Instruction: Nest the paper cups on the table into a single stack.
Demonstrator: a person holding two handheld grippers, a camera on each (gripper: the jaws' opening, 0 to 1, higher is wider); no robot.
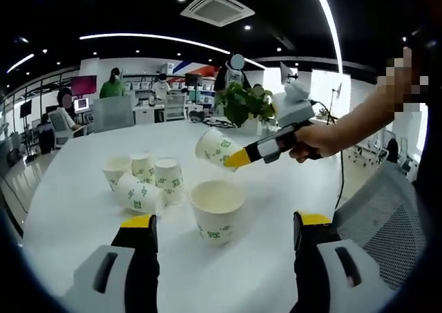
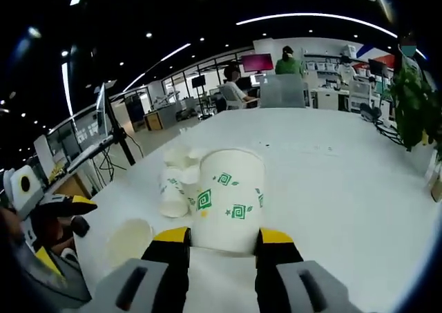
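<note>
My right gripper (image 2: 224, 235) is shut on a white paper cup (image 2: 228, 197) with green marks, held above the white table (image 2: 331, 182). In the left gripper view this held cup (image 1: 215, 146) hangs tilted in the right gripper (image 1: 233, 157), just above and behind an upright empty cup (image 1: 216, 209). My left gripper (image 1: 224, 223) is open, its jaws wide on either side of that upright cup and short of it. Several more cups (image 1: 143, 178) cluster to the left, one lying on its side (image 1: 138, 195). The right gripper view has the cluster (image 2: 176, 182), the upright cup (image 2: 130, 240) and the left gripper (image 2: 62, 230).
A potted plant (image 1: 245, 104) stands on the table behind the held cup. A mesh chair back (image 1: 383, 216) is at the right, near the person's arm (image 1: 359, 123). Desks, monitors and people fill the office beyond the table's far edge (image 1: 138, 130).
</note>
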